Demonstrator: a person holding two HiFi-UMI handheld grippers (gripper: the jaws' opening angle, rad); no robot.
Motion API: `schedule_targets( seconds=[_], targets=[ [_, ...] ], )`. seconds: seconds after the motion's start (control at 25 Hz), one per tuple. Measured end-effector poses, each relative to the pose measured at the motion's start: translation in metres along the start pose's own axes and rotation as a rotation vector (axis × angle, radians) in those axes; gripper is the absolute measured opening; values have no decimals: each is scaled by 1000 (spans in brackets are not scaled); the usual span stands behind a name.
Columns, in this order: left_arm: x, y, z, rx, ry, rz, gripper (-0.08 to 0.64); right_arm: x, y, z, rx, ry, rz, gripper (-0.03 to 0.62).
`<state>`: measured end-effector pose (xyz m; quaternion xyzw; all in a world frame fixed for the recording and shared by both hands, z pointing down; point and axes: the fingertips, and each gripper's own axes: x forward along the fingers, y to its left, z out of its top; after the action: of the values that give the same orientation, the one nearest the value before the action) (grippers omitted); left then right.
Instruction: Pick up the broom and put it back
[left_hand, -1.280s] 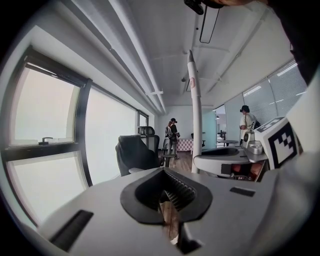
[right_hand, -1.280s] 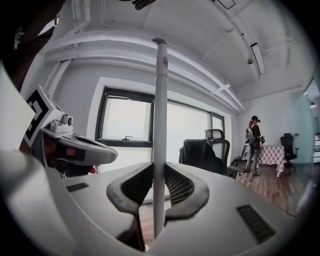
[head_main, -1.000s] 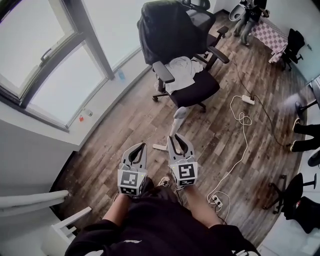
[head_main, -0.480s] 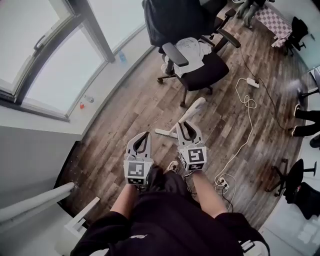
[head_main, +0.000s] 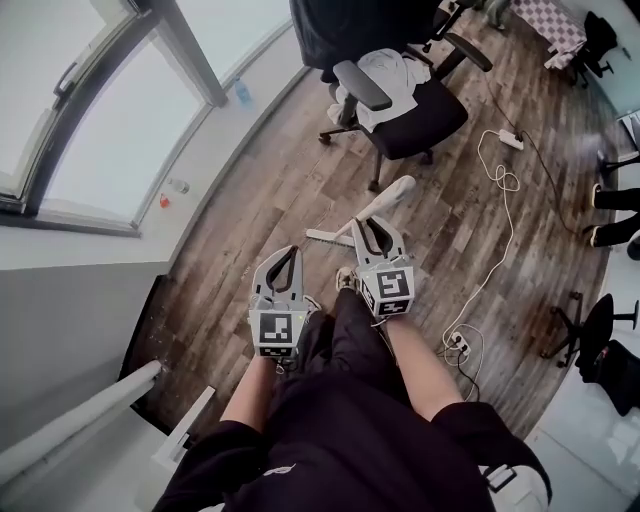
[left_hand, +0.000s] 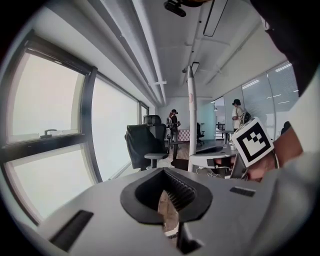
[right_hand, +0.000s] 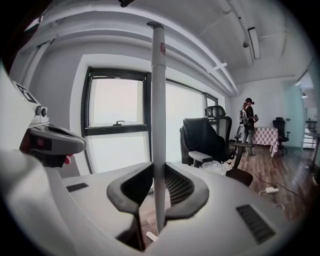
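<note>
The broom's white handle (right_hand: 158, 115) stands upright between the jaws of my right gripper (right_hand: 159, 182), which is shut on it. From the head view the handle (head_main: 388, 198) slants up and to the right from my right gripper (head_main: 368, 230), and the broom's pale head (head_main: 325, 238) lies low over the wooden floor just left of it. My left gripper (head_main: 283, 264) hangs beside it on the left, apart from the broom. In the left gripper view its jaws (left_hand: 167, 177) are shut with nothing in them, and the handle (left_hand: 191, 120) rises at the right.
A black office chair (head_main: 400, 110) draped with a dark jacket and a white cloth stands ahead. A white cable and power strip (head_main: 510, 140) trail at the right, another strip (head_main: 458, 345) lies nearer. Window wall (head_main: 100, 130) at left, white rail (head_main: 90, 415) at lower left.
Both grippers have sunk and come closer to the person's legs, the right one still carrying the broom. The chair now sits higher in the head view.
</note>
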<state>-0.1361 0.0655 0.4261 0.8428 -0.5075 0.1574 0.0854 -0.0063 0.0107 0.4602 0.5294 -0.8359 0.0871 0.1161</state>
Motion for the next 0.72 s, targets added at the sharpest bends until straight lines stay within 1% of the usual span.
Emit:
schedule_targets(
  seconds=[0.12, 0.24, 0.36, 0.4, 0.52, 0.56, 0.64, 0.72],
  targets=[
    [12, 10, -11, -8, 13, 1, 0, 17, -2, -8, 25, 15, 0, 91],
    [30, 19, -26, -37, 24, 33, 1, 39, -11, -25, 47, 43, 9, 91],
    [42, 25, -41, -59, 55, 50, 0, 56, -18, -44, 77, 76, 7, 91],
    [46, 25, -43, -48, 67, 51, 1, 62, -22, -48, 85, 85, 3, 91],
    [58, 25, -48, 41, 91, 44, 2, 83, -32, -58, 104, 108, -4, 91],
    [63, 25, -51, 60, 99, 39, 2, 89, -34, -61, 108, 116, 0, 91],
    [73, 23, -62, 52, 125, 31, 1, 100, -37, -69, 114, 133, 9, 91],
    [86, 25, -72, 18, 152, 36, 1, 111, -42, -77, 122, 152, 17, 91]
  ],
)
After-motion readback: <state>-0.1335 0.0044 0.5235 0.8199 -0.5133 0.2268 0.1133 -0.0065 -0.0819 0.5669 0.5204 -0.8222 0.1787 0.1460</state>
